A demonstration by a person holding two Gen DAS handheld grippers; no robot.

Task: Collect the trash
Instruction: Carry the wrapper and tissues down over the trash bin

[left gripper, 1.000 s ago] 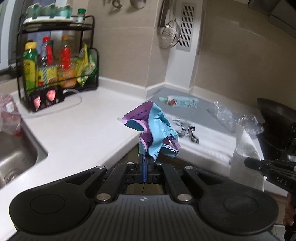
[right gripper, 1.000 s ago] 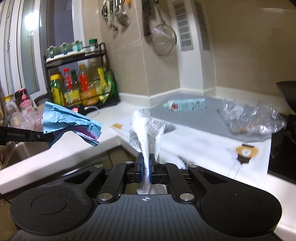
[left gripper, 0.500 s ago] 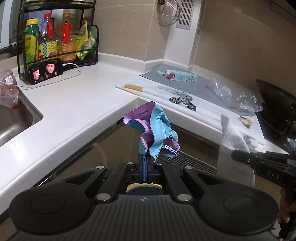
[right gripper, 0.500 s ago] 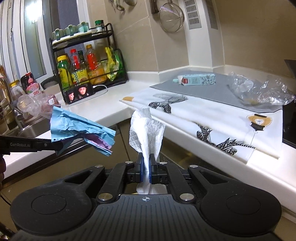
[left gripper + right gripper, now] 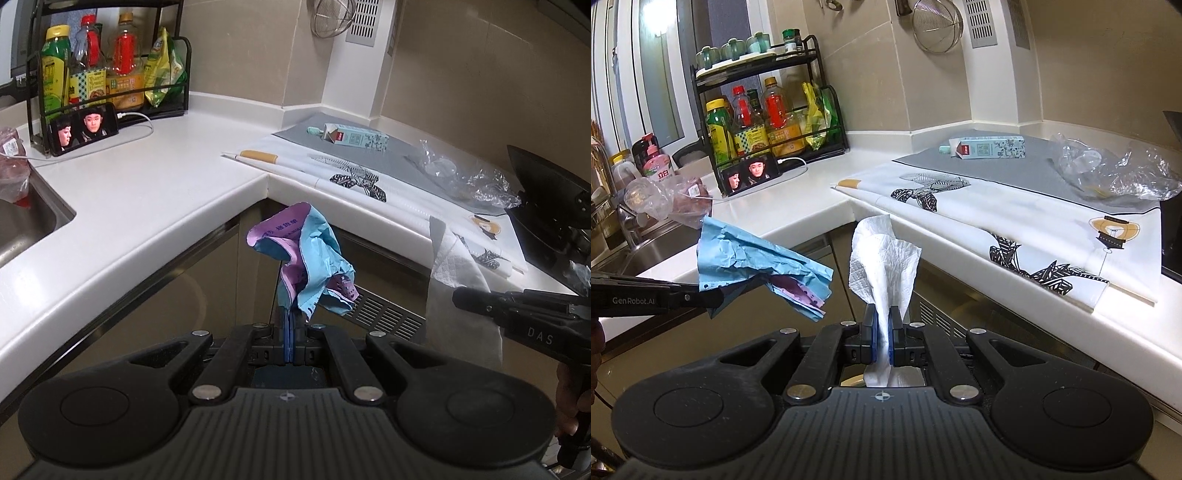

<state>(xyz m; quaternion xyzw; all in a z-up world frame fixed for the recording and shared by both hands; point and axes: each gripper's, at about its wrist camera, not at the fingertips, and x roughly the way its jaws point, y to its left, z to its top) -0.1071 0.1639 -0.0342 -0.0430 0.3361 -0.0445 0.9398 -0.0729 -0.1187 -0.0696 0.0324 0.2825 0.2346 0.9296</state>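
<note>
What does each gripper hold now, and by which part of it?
The left gripper is shut on the lower end of a crumpled blue and purple paper. The right gripper is shut on a white paper towel near its lower part.

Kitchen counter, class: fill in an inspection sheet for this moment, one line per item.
Surface: white counter, patterned mat on its right run.
Job's things: blue paper and tissue, both held off the counter; carton and plastic wrap lie on the mat.
Clutter: bottle rack, phone, bag by the sink.
Grippers: left gripper shut on the paper; right gripper shut on the tissue.
Cables: white cable to the phone.
Surroundings: strainer on the tiled wall.
</note>
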